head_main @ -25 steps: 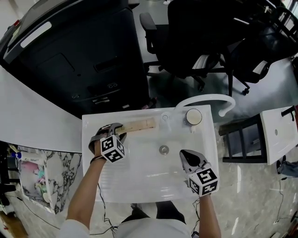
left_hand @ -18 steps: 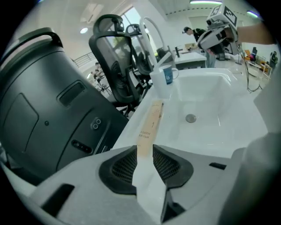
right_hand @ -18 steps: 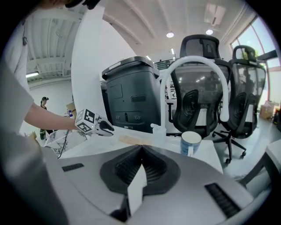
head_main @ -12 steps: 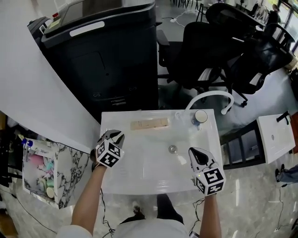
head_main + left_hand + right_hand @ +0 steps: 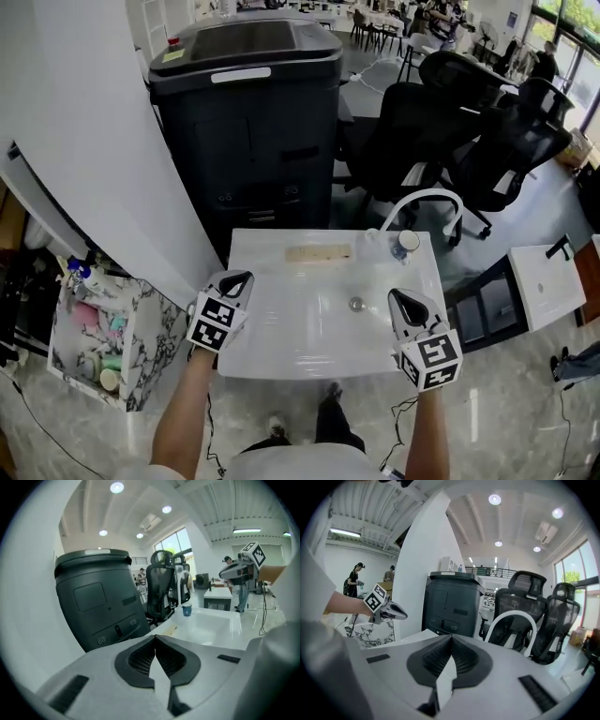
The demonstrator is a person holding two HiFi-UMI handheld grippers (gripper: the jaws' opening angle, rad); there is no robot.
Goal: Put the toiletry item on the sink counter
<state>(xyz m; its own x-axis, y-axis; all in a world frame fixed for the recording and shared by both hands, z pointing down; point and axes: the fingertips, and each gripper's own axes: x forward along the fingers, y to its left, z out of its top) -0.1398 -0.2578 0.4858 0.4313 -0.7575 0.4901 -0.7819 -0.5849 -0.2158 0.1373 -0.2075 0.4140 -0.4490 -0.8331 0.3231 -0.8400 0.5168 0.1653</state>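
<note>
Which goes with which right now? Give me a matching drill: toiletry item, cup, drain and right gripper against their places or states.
1 toiletry item
2 cup
3 drain
4 right gripper

A low in the middle of the sink
B shut, empty, over the sink's right side
C flat on the back rim, left of the faucet
D on the back rim, right by the faucet

Pairs: 1-C, 2-D, 3-A, 4-B

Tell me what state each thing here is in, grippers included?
Left gripper: shut, its jaws have just been closing, nothing between them.
Right gripper: shut, empty.
Toiletry item: lying flat on the sink counter behind the basin, no gripper on it.
Cup: upright beside the faucet.
Black bin: lid closed.
</note>
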